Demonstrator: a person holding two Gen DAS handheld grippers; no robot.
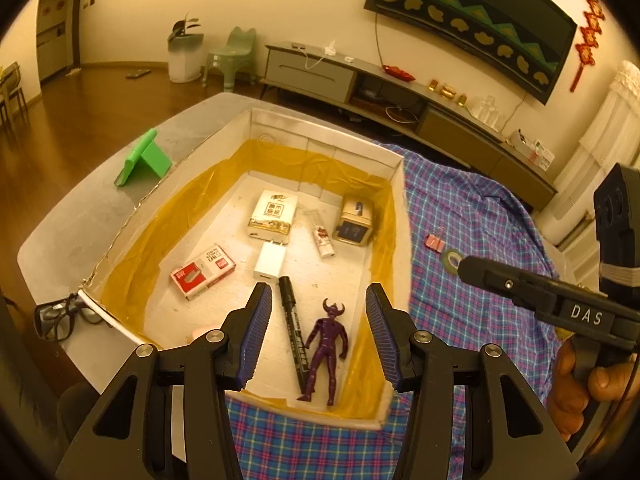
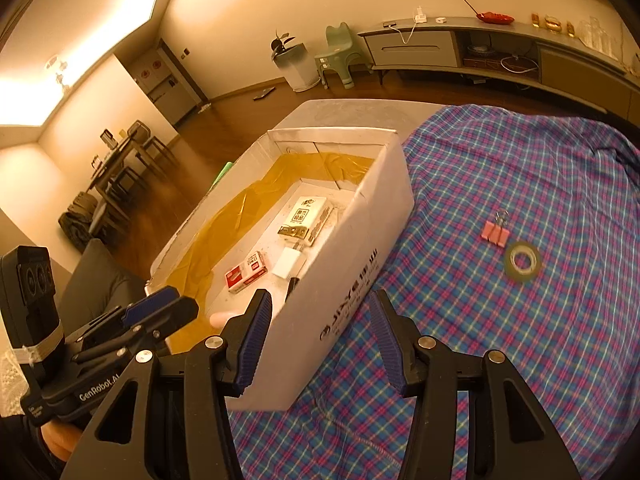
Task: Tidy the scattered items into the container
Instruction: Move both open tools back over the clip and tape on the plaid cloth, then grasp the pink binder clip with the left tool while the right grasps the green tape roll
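Observation:
A white cardboard box (image 1: pixel 400 216) lined with yellow tape stands on the plaid cloth; it also shows in the right wrist view (image 2: pixel 360 248). Inside lie a purple horned figure (image 1: pixel 328 344), a black marker (image 1: pixel 294 332), a white charger (image 1: pixel 270 260), a red staple box (image 1: pixel 202 272), a tissue pack (image 1: pixel 272 216), a small tube (image 1: pixel 324 240) and a tan box (image 1: pixel 354 220). On the cloth to the right lie a pink binder clip (image 2: pixel 495 232) and a tape roll (image 2: pixel 522 261). My left gripper (image 1: pixel 318 332) is open above the figure. My right gripper (image 2: pixel 320 340) is open and empty at the box's outer wall.
A green phone stand (image 1: pixel 146 158) and black glasses (image 1: pixel 66 318) lie on the grey table left of the box. The plaid cloth (image 2: pixel 520 340) covers the right side. A TV cabinet and chairs stand far behind.

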